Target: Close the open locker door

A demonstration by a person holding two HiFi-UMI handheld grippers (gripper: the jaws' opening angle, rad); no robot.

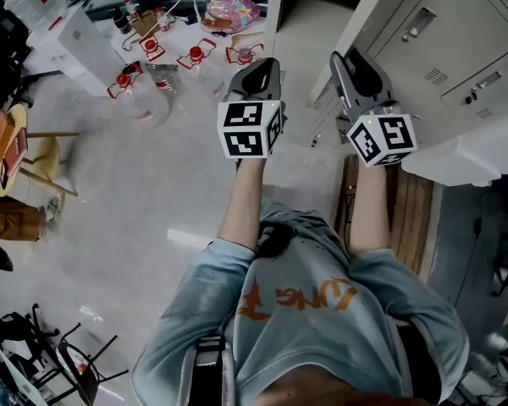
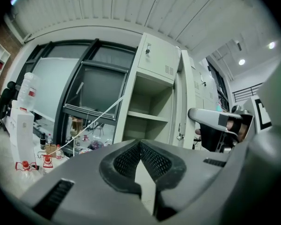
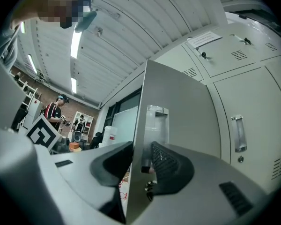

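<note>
The open locker (image 2: 150,107) shows bare grey shelves. Its door (image 3: 178,116) swings out toward me, with a recessed handle (image 3: 157,125) near the free edge. My right gripper (image 3: 143,156) straddles that edge with its jaws spread wide; I see no pad pressing on the metal. From the head view, the right gripper (image 1: 353,68) sits at the door (image 1: 368,15) and the left gripper (image 1: 258,68) hangs to its left, away from the locker. The left gripper (image 2: 140,146) has its fingers together and holds nothing. The right gripper (image 2: 215,121) also shows beside the door (image 2: 186,102).
Closed grey lockers (image 1: 457,49) line the right side. Several red-capped water jugs (image 1: 195,55) stand on the floor at the back left. A small round table (image 1: 8,150) and chairs are at the far left. A wooden bench (image 1: 411,210) lies by my right side. People (image 3: 54,111) stand far off.
</note>
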